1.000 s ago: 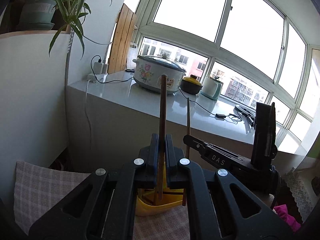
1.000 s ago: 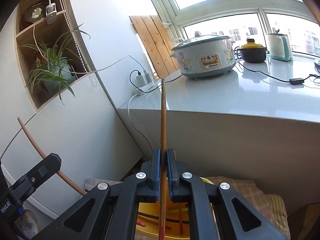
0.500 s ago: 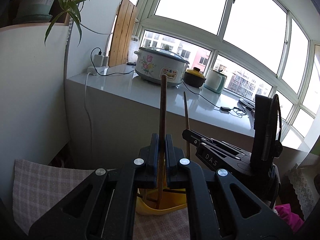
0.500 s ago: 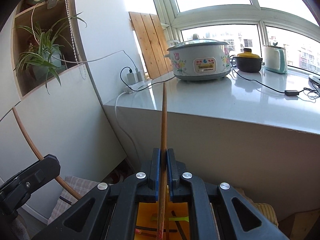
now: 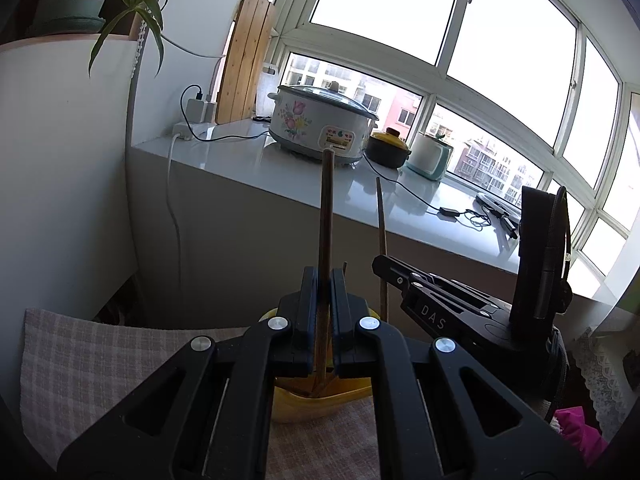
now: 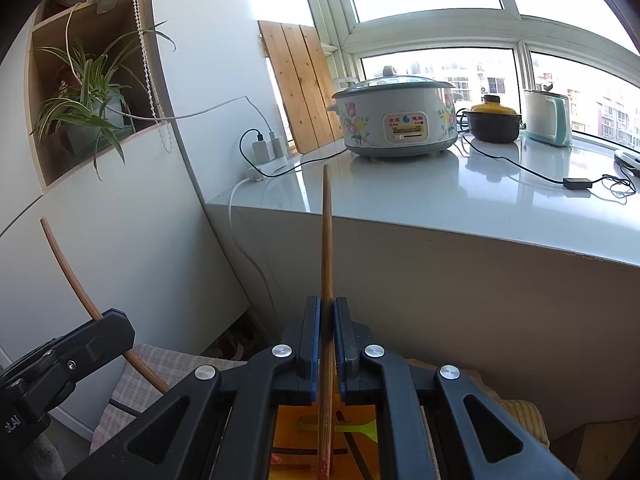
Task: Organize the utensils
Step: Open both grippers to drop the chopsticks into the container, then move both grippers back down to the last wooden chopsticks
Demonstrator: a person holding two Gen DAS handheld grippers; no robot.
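A long grey counter (image 5: 280,176) runs across the far side of the scene, with a flowered cooker (image 5: 320,128) on it under the windows. Nearer, a checked cloth (image 5: 92,356) covers the surface on which a yellow utensil holder (image 5: 320,404) stands.

Above that holder, the left gripper (image 5: 325,312) pinches a dark brown chopstick (image 5: 326,216) between its pressed-together fingers, the stick standing almost upright with its lower end dipping inside the holder's rim. To its right, the right gripper (image 6: 327,336) likewise clamps a lighter chopstick (image 6: 326,248), whose lower end hangs over the holder's yellow interior (image 6: 292,412), where a pale green utensil (image 6: 356,428) and other sticks lie.

The step in hand looks like dropping both chopsticks into the holder. To do it well, each stick should be kept near vertical and lowered until its tip is well below the rim before the fingers part, so it neither tips out nor bounces. The two grippers sit close together, so releasing one at a time would avoid a knock. Whether either tip already touches the bottom cannot be told.
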